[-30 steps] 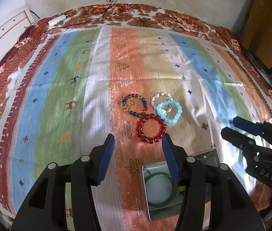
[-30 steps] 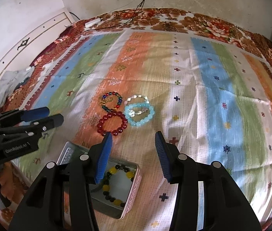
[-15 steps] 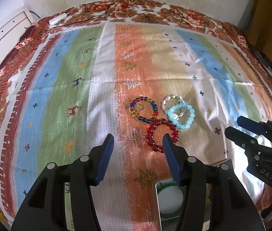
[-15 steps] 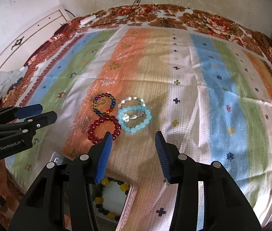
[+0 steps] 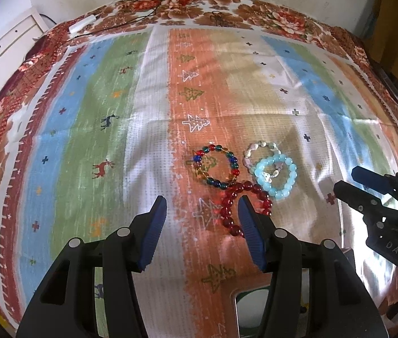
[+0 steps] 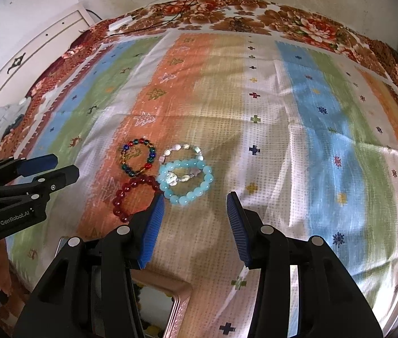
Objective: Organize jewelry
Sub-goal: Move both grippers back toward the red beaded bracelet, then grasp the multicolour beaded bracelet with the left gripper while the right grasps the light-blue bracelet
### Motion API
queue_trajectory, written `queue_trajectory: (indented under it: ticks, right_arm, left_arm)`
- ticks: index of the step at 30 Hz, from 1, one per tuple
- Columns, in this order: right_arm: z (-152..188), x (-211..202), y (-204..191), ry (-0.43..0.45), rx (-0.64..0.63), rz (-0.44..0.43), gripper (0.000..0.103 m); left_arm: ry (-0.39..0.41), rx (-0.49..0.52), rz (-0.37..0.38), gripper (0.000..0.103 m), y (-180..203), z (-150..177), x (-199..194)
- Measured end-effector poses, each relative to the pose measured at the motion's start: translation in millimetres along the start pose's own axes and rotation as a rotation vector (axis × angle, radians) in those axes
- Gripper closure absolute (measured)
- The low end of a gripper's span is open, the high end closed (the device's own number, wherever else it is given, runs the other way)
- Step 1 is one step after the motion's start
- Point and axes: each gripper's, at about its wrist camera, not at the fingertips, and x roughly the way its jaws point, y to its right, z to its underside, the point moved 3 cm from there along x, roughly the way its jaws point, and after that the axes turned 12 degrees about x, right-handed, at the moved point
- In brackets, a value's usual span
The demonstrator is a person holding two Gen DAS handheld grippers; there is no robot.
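Note:
Several bead bracelets lie together on the striped cloth: a red one (image 5: 228, 207) (image 6: 131, 190), a multicoloured one (image 5: 217, 166) (image 6: 138, 157), a light blue one (image 5: 276, 176) (image 6: 187, 181) and a pearly white one (image 5: 260, 149) (image 6: 182, 149) partly under the blue. My left gripper (image 5: 201, 214) is open and empty; its right finger (image 5: 251, 236) covers part of the red bracelet. My right gripper (image 6: 194, 211) is open and empty, just in front of the blue bracelet. A metal tin (image 5: 237, 309) (image 6: 179, 304) sits at the near edge, mostly hidden by the grippers.
The striped cloth (image 5: 86, 146) covers a bed with a floral border (image 5: 227, 8). Cables (image 5: 153, 14) and a white plug strip (image 5: 82, 24) lie at the far edge. A white panelled wall (image 6: 38, 48) stands at the left.
Both grippers have moved forward toward the bracelets, which now sit closer to the fingertips. The tin has slid down to the bottom edge of both views. Jaws stay open.

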Motion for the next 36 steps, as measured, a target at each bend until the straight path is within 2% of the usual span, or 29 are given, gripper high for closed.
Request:
queue_trajectory:
  ticks: [9,12,29,36]
  right_arm:
    - [-4.2,17.6,-2.3,-0.034,-0.016,0.014,0.057]
    - [-6.2,24.5,0.1,-0.044,-0.010,0.024,0.049]
    - [-19.5,53.4,15.6,-0.090,0.000,0.059,0.049]
    - [-23.8,65.3,14.7,-0.112,-0.002,0.061,0.049]
  left_arm:
    - [-0.021,0.025,-0.037,0.049,-1.9,-8.1,16.8]
    - [-0.029,0.016,-0.033,0.049,-4.7,-10.7,22.9]
    - [-0.066,0.051,-0.059,0.045,-1.2,-22.6,48.1]
    - [-0.077,0.048,-0.040,0.044,0.9,-27.9,57.7]
